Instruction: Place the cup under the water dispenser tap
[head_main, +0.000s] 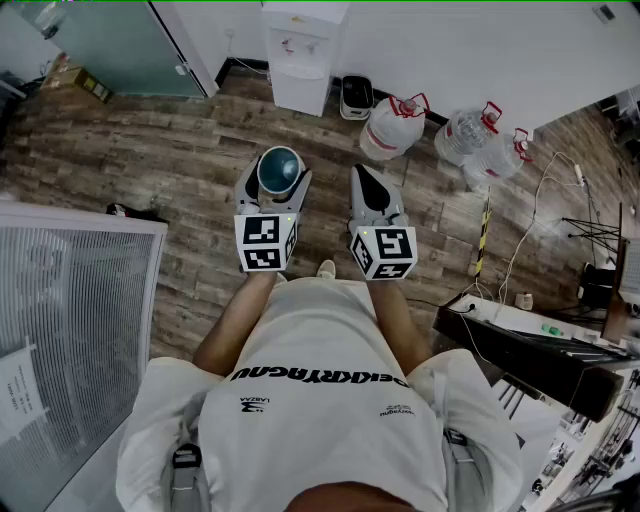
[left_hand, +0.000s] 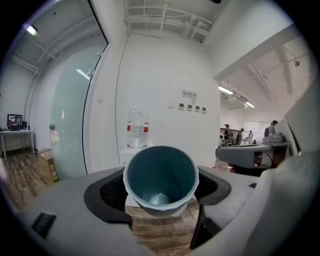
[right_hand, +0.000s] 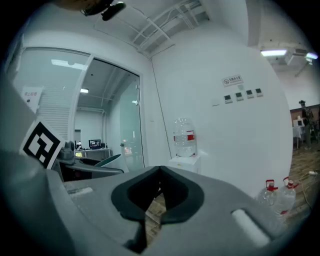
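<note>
A teal cup (head_main: 279, 170) (left_hand: 160, 180) sits between the jaws of my left gripper (head_main: 277, 176) (left_hand: 161, 186), which is shut on it; its empty mouth faces the camera in the left gripper view. A white water dispenser (head_main: 303, 52) (left_hand: 137, 145) (right_hand: 185, 160) with a clear bottle on top stands against the wall straight ahead, some way off. My right gripper (head_main: 366, 178) (right_hand: 159, 192) is held beside the left one, shut, with nothing in its jaws.
Three large water bottles (head_main: 394, 126) stand on the wood floor to the right of the dispenser, next to a small dark device (head_main: 356, 96). A glass partition (head_main: 120, 45) is on the left. A desk with cables (head_main: 530, 340) is at the right.
</note>
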